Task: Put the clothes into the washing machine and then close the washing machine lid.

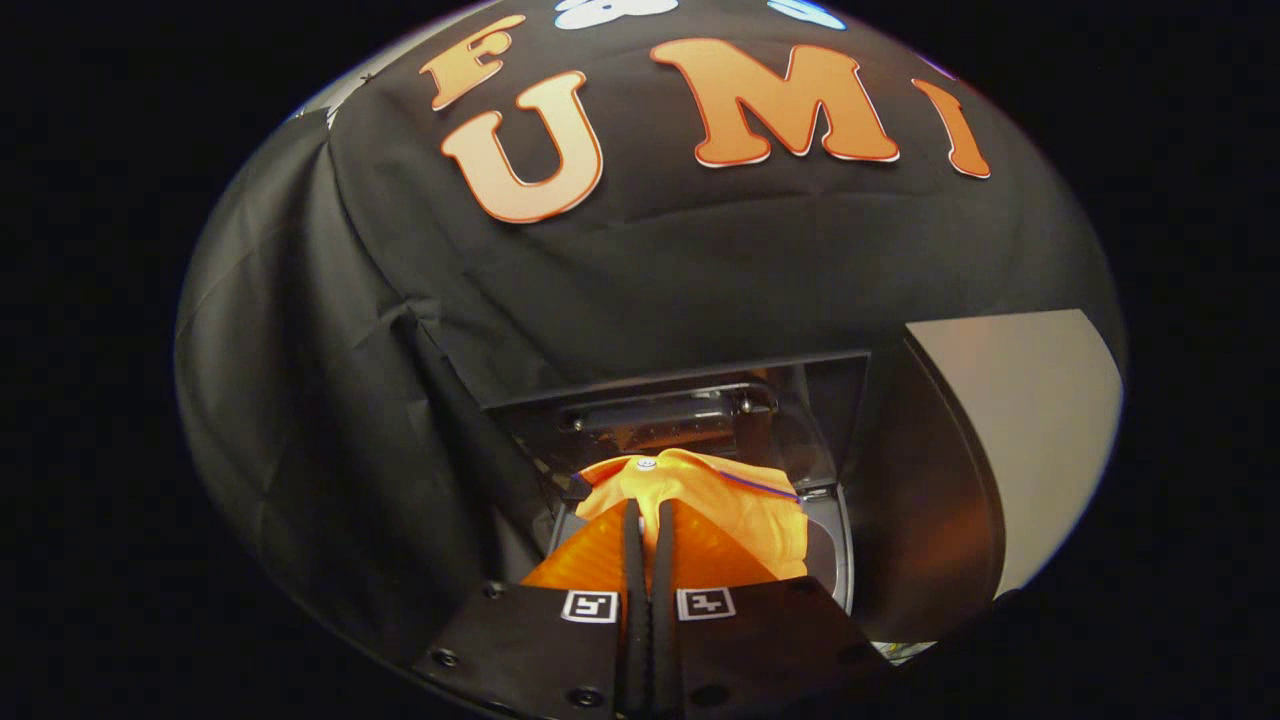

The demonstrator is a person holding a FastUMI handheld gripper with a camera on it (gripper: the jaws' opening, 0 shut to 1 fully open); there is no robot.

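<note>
My gripper (648, 508) is shut on an orange garment (740, 505), pinching the cloth at the fingertips. The garment bunches just ahead of the fingers and shows a small white button and a thin dark seam line. It hangs over the open top of the washing machine (842, 560), whose grey rim shows to the right of the cloth. The machine's lid (700, 405) stands raised beyond the garment, its hinge bar and glossy inner face turned towards me. The drum below is hidden by the cloth and my fingers.
Black cloth walls close in behind and to the left of the machine. A dark curved panel (930, 500) and a pale flat board (1020, 420) stand to the right of the lid.
</note>
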